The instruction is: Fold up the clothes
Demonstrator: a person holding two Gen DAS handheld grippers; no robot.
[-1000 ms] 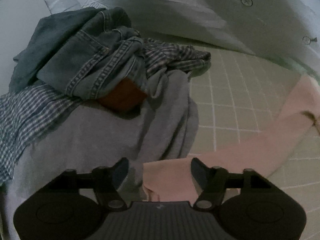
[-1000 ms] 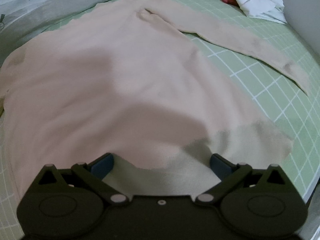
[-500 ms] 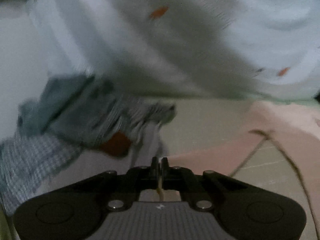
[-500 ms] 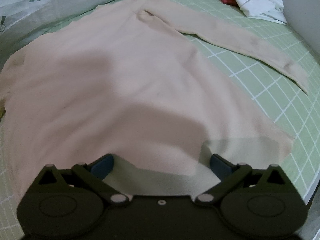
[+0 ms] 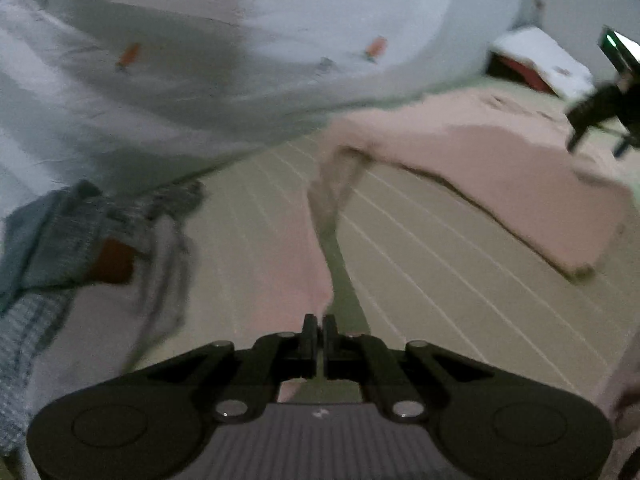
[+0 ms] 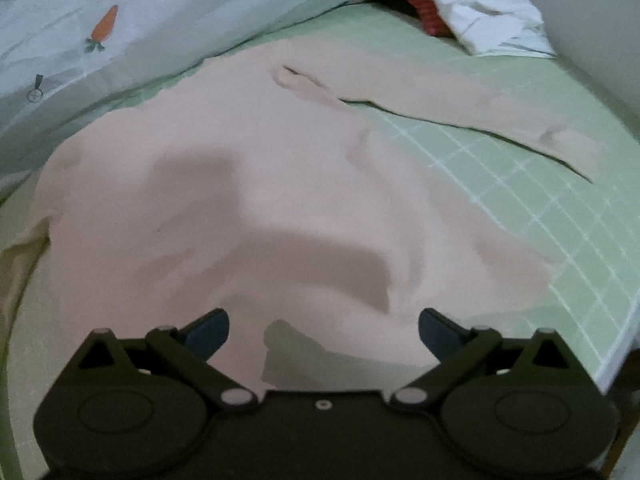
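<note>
Pink long-sleeved top [image 6: 248,184] lies spread flat on the green grid-lined bed sheet [image 6: 560,216], filling the centre of the right wrist view; its near hem is cut off behind the right gripper [image 6: 323,330], whose jaws stand wide apart above the fabric, grasping nothing. One sleeve [image 6: 460,100] runs from the upper centre toward the right edge, lying flat on the sheet.

In the left wrist view, which is blurred, the left gripper [image 5: 319,334] is clenched on the cuff end of the other sleeve [image 5: 308,248]; this sleeve stretches away from the lower centre up to the garment's body [image 5: 500,168] at right. Whether the cuff hangs clear of the sheet cannot be told.

At lower left a heap of clothes [image 5: 80,232] sits just beside the sleeve: denim, a checked shirt and a grey piece, details smeared. Farther back, a white duvet printed with carrots [image 5: 248,60] borders the top along the upper left. At the far upper right of the right wrist view lies a white cloth [image 6: 488,16] over something red, partly hidden.
</note>
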